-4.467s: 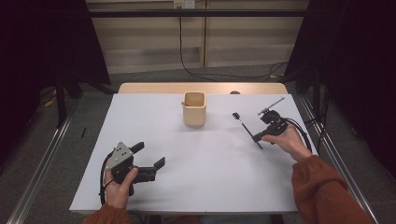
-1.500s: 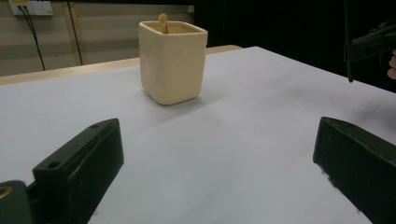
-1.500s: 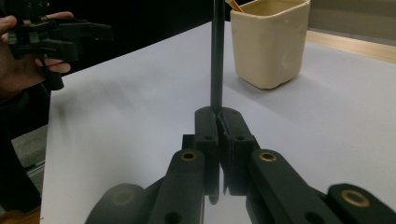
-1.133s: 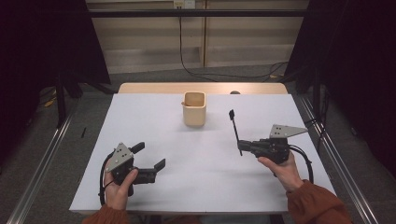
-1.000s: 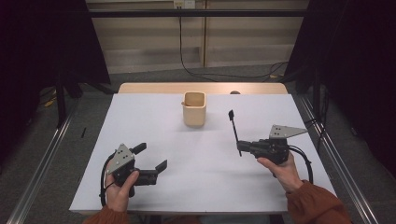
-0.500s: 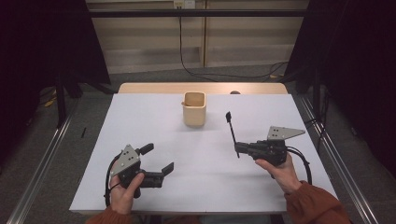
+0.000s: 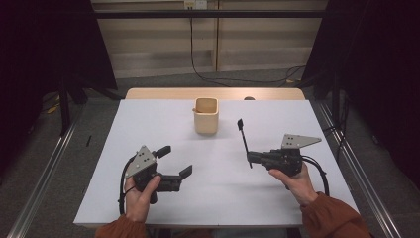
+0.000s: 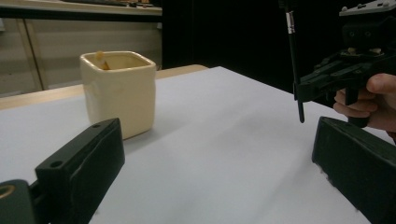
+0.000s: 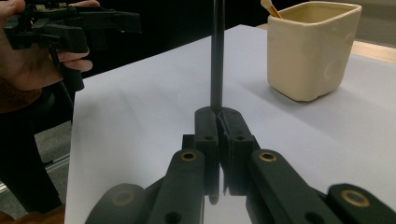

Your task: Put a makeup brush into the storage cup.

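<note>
A cream square cup (image 7: pixel 205 115) stands at the table's back middle; a pale wooden tip (image 9: pixel 271 7) pokes out of it. My right gripper (image 7: pixel 250 157) is right of centre, shut on the lower end of a thin black stick (image 7: pixel 242 139) that points up and away toward the cup. The right gripper view has the jaws (image 9: pixel 217 116) closed around the stick (image 9: pixel 217 51), cup (image 9: pixel 310 51) beyond to the right. My left gripper (image 7: pixel 174 159) rests front left, open and holding nothing. Past its wide-apart jaws (image 8: pixel 217 135) stand the cup (image 8: pixel 119 91) and the stick (image 8: pixel 294 60).
A white sheet (image 7: pixel 148 124) covers the table, with a wooden edge (image 7: pixel 163 93) at the back. Metal rails (image 7: pixel 44 173) run along both sides on the grey floor. Black cables (image 7: pixel 208 74) lie behind the table. Dark curtains hang at left and right.
My right gripper came from the back right toward the front and drifted left, with the stick now standing up. My left gripper shifted a little right and forward.
</note>
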{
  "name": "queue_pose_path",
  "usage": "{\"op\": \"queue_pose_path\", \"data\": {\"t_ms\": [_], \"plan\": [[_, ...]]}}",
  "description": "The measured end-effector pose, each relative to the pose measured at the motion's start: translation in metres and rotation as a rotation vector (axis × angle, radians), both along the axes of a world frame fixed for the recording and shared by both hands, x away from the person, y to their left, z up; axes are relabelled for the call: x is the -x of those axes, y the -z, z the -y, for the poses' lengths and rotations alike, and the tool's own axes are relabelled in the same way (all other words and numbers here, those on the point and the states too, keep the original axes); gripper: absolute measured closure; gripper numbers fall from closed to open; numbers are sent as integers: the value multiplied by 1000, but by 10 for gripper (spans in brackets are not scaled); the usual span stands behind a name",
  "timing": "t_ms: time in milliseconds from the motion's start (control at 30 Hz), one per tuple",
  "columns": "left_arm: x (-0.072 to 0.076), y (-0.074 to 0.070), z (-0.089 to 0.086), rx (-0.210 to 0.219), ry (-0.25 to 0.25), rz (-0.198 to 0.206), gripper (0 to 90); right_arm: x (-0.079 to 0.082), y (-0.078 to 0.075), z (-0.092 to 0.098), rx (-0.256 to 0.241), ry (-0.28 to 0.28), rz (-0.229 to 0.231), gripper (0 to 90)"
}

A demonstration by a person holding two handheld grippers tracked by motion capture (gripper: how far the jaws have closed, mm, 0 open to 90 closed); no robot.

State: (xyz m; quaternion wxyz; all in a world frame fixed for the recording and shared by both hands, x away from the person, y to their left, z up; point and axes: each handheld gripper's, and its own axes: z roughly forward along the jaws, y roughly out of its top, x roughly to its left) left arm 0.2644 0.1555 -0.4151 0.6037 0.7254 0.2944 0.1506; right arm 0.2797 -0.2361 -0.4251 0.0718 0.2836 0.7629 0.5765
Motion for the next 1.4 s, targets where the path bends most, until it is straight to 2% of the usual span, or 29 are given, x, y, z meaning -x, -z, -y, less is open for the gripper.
{"op": "queue_pose_path", "data": {"t_ms": [100, 200, 333, 533, 667, 800, 933, 1067, 1233, 1267, 1333, 1400], "plan": [[-5, -2, 8, -9, 12, 7, 22, 0, 0, -1, -2, -2, 0, 863], [-8, -5, 16, 8, 17, -1, 21, 0, 1, -2, -2, -5, -1, 863], [-11, -10, 30, 14, 48, 13, 18, 0, 1, -4, -1, -12, 0, 863], [-17, -13, 54, -7, 93, 24, 21, 0, 2, -5, 5, -19, 2, 862], [-24, -10, 68, -8, 109, 9, 20, 0, 1, -4, -1, -17, 7, 863], [-28, -11, 77, -9, 131, 6, 22, 0, 2, -4, -1, -18, 4, 863], [-30, -15, 82, 14, 142, 5, 24, 0, 2, -4, -2, -19, 4, 863], [-33, -15, 87, 9, 148, 11, 26, 0, 2, -4, -1, -20, 4, 863], [-39, -18, 100, 13, 205, 15, 27, 0, 2, -5, -2, -21, 4, 863], [-40, -18, 103, 2, 205, 19, 27, 0, 3, -5, -2, -21, 3, 863], [-42, -19, 108, 12, 217, 10, 28, 0, 3, -5, -2, -22, 6, 862], [-43, -20, 113, 9, 212, 22, 31, 0, 3, -5, -4, -22, 7, 863]]}}
